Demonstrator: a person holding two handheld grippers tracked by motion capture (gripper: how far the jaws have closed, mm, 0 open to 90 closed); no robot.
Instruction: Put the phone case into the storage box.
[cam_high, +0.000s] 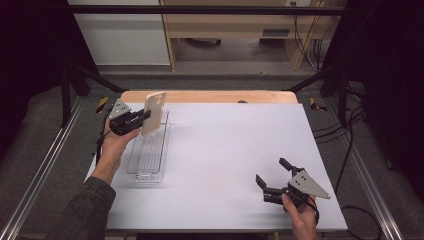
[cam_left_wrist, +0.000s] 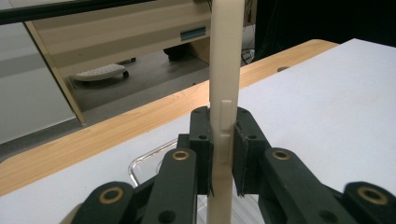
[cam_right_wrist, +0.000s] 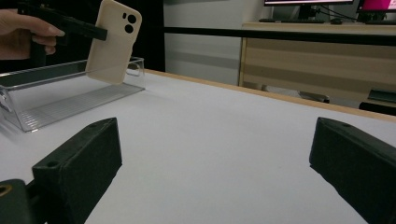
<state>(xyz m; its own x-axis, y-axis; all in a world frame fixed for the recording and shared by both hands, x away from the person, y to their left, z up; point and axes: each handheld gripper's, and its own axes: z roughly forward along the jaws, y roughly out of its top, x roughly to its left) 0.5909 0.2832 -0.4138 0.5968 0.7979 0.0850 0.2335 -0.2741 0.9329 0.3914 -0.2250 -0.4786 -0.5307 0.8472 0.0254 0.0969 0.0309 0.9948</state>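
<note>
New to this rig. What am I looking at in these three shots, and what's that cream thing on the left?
No robot arm here: a person holds a two-jaw gripper in each hand. The high view looks down on the white table from the person's side. The other two pictures come from cameras riding on each gripper, looking along its black jaws. The left gripper is shut on a cream phone case, pinching its edge, as the left gripper view shows. The case is upright above a clear plastic tray lying on the table. The right gripper sits low at the near right, jaws open, with nothing between them.
</note>
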